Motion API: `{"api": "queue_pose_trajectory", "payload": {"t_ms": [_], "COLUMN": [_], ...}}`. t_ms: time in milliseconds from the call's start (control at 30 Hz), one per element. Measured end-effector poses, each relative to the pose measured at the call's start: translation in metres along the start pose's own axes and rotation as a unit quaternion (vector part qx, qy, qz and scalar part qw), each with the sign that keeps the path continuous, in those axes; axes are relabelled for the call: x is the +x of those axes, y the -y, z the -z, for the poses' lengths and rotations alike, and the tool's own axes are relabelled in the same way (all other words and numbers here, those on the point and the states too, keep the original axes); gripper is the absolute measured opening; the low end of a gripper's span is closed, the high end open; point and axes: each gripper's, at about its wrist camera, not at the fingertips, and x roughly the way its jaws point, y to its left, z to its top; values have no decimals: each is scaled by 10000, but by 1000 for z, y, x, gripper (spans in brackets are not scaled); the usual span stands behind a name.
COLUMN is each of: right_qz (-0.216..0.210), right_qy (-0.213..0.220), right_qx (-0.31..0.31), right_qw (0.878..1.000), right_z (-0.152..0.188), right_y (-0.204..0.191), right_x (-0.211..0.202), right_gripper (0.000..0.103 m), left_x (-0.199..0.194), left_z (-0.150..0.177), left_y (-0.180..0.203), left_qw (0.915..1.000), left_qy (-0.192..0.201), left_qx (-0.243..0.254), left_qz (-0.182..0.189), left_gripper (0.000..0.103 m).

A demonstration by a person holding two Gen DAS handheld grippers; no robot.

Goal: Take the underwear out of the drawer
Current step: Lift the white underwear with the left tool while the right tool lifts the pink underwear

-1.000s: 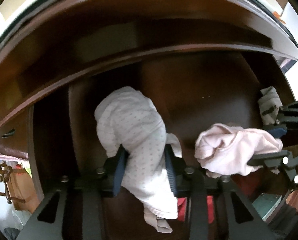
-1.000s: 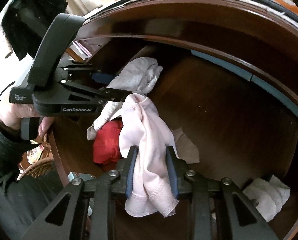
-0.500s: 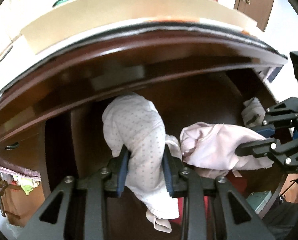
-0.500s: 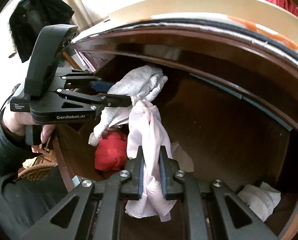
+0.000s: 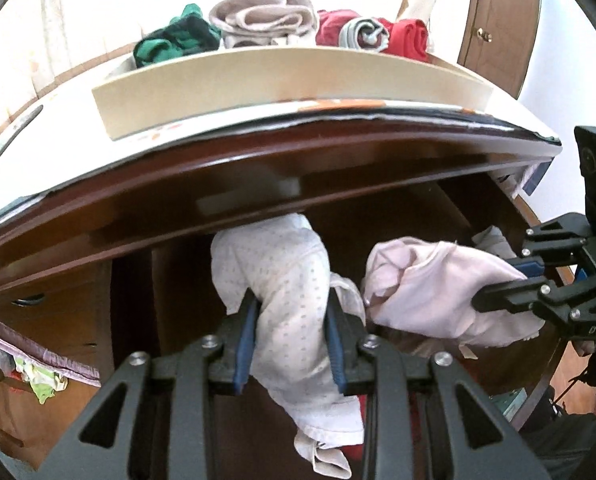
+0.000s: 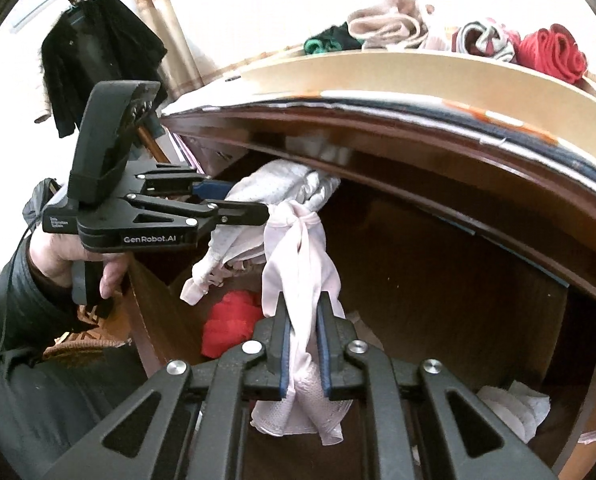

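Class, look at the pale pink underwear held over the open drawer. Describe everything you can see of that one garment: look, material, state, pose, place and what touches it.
The pale pink underwear is a thin, soft, plain fabric, crumpled and twisted into a rope. The right tongs are shut on it, blue pads pinching its narrowed middle; a netted-looking end droops below them. Its upper part bunches into a knot that meets the dotted white garment held by the left tongs. It hangs above the dark wooden drawer, over a red piece lying inside.

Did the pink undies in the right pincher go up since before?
Yes. The pink underwear, pinched in the right gripper, has risen: the red garment in the drawer now sits lower in the right wrist view, and the tray on top has appeared.
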Motion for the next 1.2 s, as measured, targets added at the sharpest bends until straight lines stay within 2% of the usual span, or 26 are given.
{"api": "queue_pose_trajectory", "payload": {"t_ms": [300, 733, 1200], "right_qz": [-16, -95, -54], "right_qy": [245, 375, 799], "right_qx": [16, -60, -236], "right_qw": [9997, 9992, 9965], "right_z": [-2, -5, 1], "right_y": [1, -3, -8], "right_x": [-4, -4, -18], "right_gripper": [12, 12, 12], "left_x": [-5, -4, -27], "left_z": [7, 23, 36], "left_y": [8, 24, 36], "left_qw": [9997, 9997, 9964], "left_qy": [99, 251, 842], "left_qx": [151, 7, -13], "left_qz": [-181, -16, 24], "left_gripper": [28, 28, 28]}}
